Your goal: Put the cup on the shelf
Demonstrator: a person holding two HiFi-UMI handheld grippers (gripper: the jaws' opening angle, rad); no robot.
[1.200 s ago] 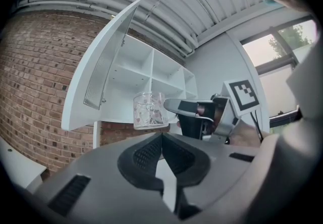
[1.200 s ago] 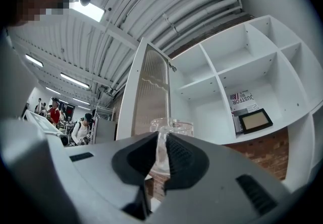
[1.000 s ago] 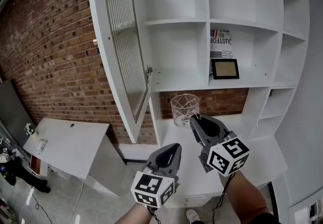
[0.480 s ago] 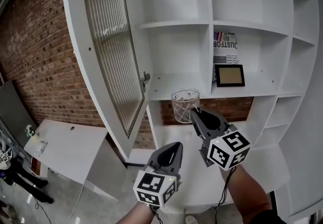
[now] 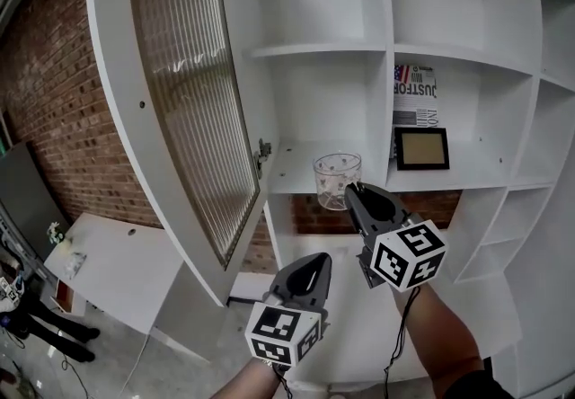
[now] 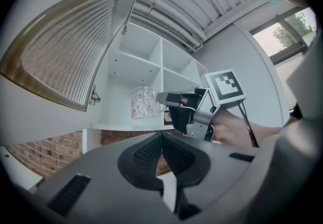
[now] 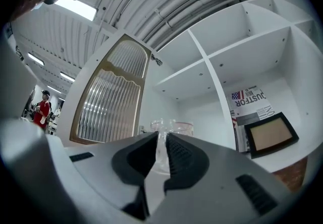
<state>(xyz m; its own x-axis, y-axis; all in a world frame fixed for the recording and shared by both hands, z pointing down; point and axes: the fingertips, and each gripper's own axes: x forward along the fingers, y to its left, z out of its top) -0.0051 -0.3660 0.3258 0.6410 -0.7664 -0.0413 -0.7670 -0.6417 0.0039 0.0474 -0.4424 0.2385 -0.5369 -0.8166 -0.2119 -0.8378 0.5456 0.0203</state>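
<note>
— Starting nearest: did the left claw matter?

— Hardly. It was closed on nothing, low at seven o'clock of the right claw, and apart from everything. The only hazard I judged there was it drifting up under the load.

— And the right claw?

— It was pinched narrow on the cup, gripping the glass at one side only, so the cup hung at eleven o'clock from its tips. Smooth glass held off-centre could, I thought, swivel or slip if jolted.

— Where was the cup against the shelf?

— In the air, with its base roughly level with the shelf's front edge. Whether it was over the shelf or short of it I couldn't tell. Too low a push would have knocked the base on that edge, and letting go early would have dropped it.

— Anything beyond?

— The open ribbed door and its hinge stood at nine o'clock, near enough to clip on a sideways swing. The picture frame at three o'clock sat behind a divider, so there was little danger there.
</note>
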